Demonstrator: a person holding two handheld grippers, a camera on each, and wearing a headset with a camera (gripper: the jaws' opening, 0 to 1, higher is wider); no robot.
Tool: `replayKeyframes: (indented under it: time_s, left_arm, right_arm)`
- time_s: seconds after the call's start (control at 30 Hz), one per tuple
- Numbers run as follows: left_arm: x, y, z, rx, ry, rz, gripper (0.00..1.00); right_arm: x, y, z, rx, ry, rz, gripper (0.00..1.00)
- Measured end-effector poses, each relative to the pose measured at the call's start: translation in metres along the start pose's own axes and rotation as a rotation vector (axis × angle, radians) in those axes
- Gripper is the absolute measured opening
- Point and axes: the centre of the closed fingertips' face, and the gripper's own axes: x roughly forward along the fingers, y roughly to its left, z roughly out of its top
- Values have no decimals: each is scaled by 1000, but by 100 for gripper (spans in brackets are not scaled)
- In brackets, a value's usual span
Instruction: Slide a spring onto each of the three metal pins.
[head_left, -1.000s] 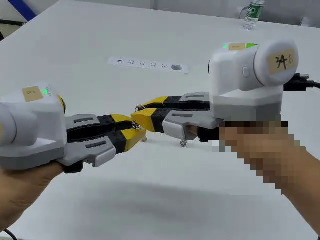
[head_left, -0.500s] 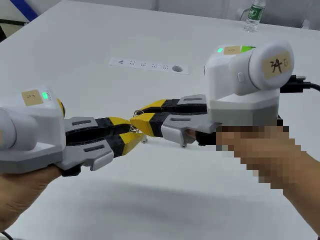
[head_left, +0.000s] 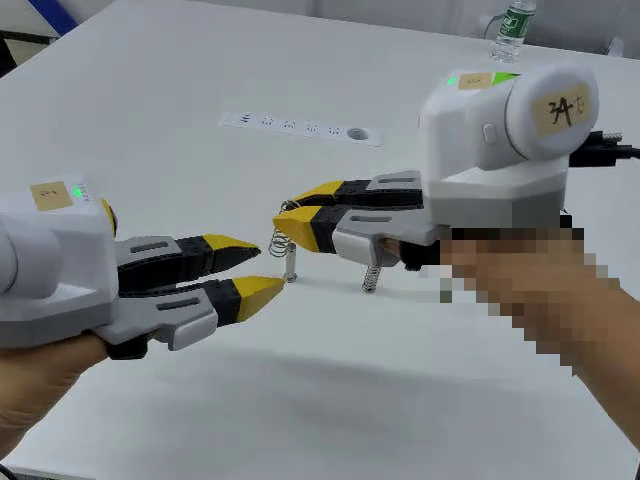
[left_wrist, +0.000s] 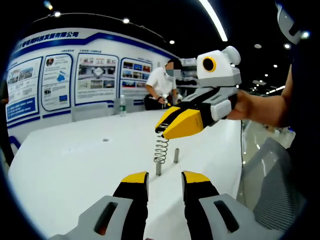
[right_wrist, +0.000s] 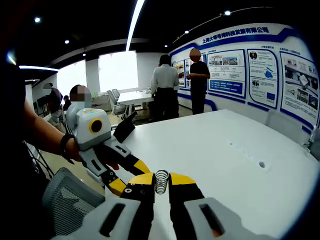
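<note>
Right hand-held gripper (right_wrist: 161, 184) clamped a silver coiled metal spring (right_wrist: 161, 179); left hand-held gripper (left_wrist: 165, 176) gaped empty just before it.

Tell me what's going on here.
A person works at a white table with a gripper in each hand. The right gripper pinches a spring by its top end, hanging it right over an upright pin. The left gripper is open and holds nothing, close by.
</note>
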Motion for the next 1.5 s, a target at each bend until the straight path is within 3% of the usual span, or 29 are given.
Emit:
replayKeyframes:
  time_s: [0.3,0.73,1.1,1.5]
  left_arm:
    - [-12,10,-5,-22,-2,38,31]
    - [-18,14,-7,-36,-8,59,41]
    - [-19,17,-10,-41,-7,73,53]
    - [-19,17,-13,-44,4,78,62]
  right_arm:
    - [17,-37,-12,-27,40,-92,12]
    - [47,-71,-35,-6,97,-132,12]
    - [61,-83,-58,6,141,-143,12]
    - [65,-81,-67,3,157,-137,12]
